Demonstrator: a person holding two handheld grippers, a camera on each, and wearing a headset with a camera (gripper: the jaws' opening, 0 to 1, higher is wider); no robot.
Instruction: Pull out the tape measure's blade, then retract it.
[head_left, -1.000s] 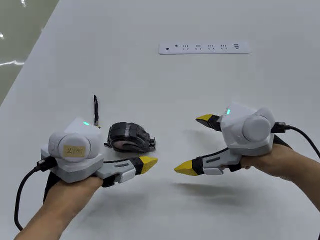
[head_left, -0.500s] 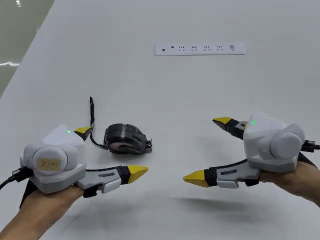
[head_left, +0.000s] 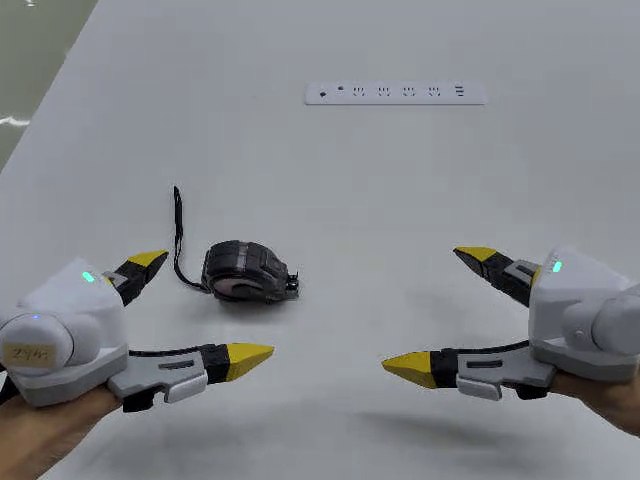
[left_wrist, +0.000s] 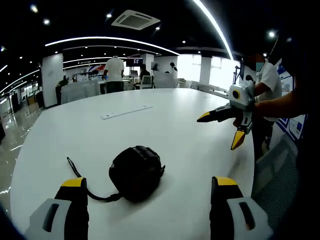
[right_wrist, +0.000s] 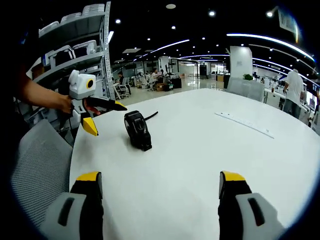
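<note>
A black tape measure (head_left: 244, 271) with a thin wrist strap (head_left: 178, 232) lies on the white table (head_left: 330, 180), blade fully inside the case. It lies just ahead of my left gripper's jaws as the tape measure (left_wrist: 136, 171), and further off as the tape measure (right_wrist: 137, 128). My left gripper (head_left: 197, 307) is open at the lower left, a short way in front of and beside the case, touching nothing. At the lower right, well away from the case, my right gripper (head_left: 448, 310) is open and holds nothing. Each gripper faces the other: right gripper (left_wrist: 226, 126), left gripper (right_wrist: 101, 116).
A white power strip (head_left: 395, 94) lies flat at the far side of the table. Grey chairs (right_wrist: 35, 170) stand past the table's edge in the right gripper view. People stand far back in the office (left_wrist: 114, 74).
Both grippers have drawn back and apart, left one leftward and right one rightward, away from the tape measure. The tape measure itself has stayed in place.
</note>
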